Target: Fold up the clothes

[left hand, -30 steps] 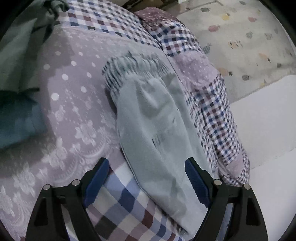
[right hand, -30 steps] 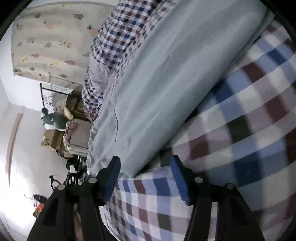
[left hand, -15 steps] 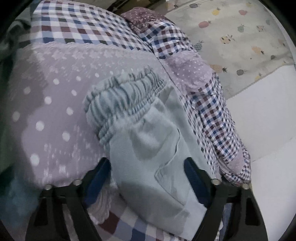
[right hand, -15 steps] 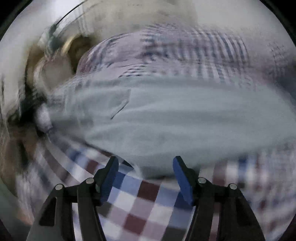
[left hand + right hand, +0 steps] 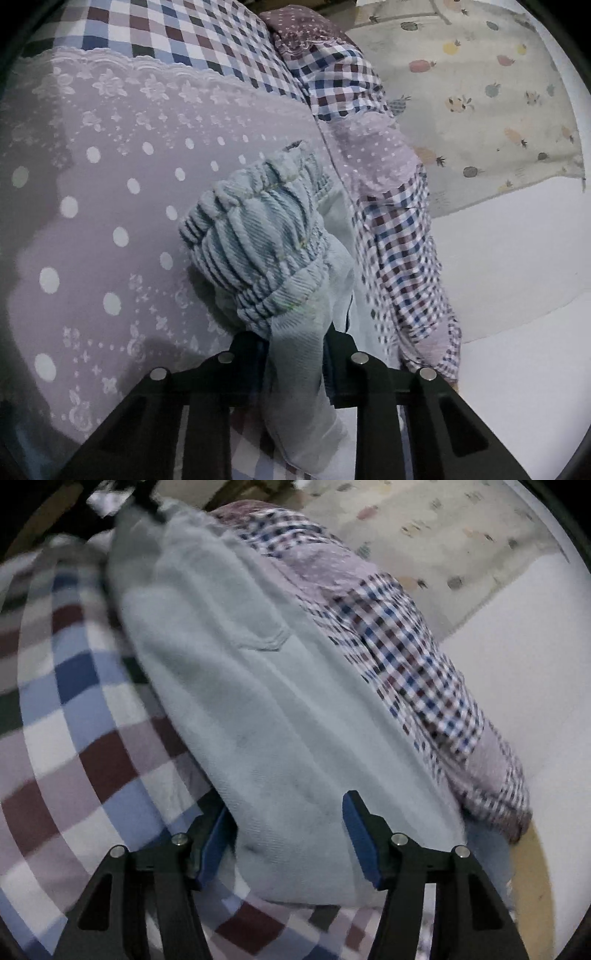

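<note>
On the checked bed cover (image 5: pixel 74 738), the pale blue trousers (image 5: pixel 258 701) ran lengthwise away from both grippers. The left gripper (image 5: pixel 295 354) had clamped the fabric just below the bunched waistband (image 5: pixel 258 236), where earlier it gaped; the right gripper (image 5: pixel 288 834) straddled the near end, jaws wide.

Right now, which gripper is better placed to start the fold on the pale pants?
Left. The left gripper is already shut on the pale pants just below the waistband; the right gripper is open at the leg end.

fruit-print sheet (image 5: pixel 480 110) beside white floor (image 5: pixel 517 266)
</note>
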Available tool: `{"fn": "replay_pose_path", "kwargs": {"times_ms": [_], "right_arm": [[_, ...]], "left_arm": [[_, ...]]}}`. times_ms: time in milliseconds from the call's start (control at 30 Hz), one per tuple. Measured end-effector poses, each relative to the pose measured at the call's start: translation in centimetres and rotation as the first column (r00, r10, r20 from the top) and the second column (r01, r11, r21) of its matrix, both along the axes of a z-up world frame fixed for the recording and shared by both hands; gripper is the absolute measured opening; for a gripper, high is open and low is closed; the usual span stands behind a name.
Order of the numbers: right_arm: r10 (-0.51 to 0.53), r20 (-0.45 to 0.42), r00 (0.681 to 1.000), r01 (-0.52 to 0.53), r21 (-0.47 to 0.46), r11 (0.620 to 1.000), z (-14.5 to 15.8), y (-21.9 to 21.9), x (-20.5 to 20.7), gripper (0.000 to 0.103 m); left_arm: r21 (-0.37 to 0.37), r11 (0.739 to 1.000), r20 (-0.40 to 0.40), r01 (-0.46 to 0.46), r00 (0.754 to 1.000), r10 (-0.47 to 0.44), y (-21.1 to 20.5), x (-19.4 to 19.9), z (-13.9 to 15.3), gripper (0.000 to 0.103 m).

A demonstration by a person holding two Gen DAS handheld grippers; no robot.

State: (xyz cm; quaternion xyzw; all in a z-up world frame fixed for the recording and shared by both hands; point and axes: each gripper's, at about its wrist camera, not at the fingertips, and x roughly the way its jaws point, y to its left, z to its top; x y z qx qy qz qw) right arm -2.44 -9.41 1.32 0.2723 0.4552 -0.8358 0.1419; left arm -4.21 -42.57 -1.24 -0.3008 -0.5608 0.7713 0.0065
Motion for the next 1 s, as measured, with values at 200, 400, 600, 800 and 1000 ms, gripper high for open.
{"fn": "replay_pose_path", "kwargs": {"times_ms": [200, 400, 600, 800, 1000], "right_arm": [[0.082, 0.068, 0.994, -0.09, 0.12, 0.989, -0.1, 0.5, 0.3, 0.011], [0.12, 0.069, 0.99, -0.125, 0.079, 0.989, 4.4, 1.7, 2.7, 0.008], [0.209, 0.062, 0.976, -0.212, 0.05, 0.976, 7.7, 1.2, 7.3, 0.007], [0.308, 0.042, 0.951, -0.306, -0.034, 0.951, 11.2, 0.0, 14.6, 0.007], [0.406, 0.052, 0.912, -0.395, -0.146, 0.907, 13.4, -0.9, 22.9, 0.008]], "left_arm": [[0.024, 1.0, -0.007, 0.016, 1.0, -0.016, -0.5, -0.1, 0.1, 0.022], [-0.019, 0.999, -0.067, 0.031, 0.997, -0.032, -0.5, 0.5, 3.3, 0.019], [-0.082, 0.997, -0.171, -0.009, 0.985, -0.005, -1.1, 3.5, 8.5, 0.018], [-0.131, 0.986, -0.271, -0.105, 0.96, 0.066, -3.0, 10.8, 12.9, 0.017], [-0.262, 0.939, -0.362, -0.221, 0.925, 0.117, -4.2, 20.6, 16.8, 0.017]]}}
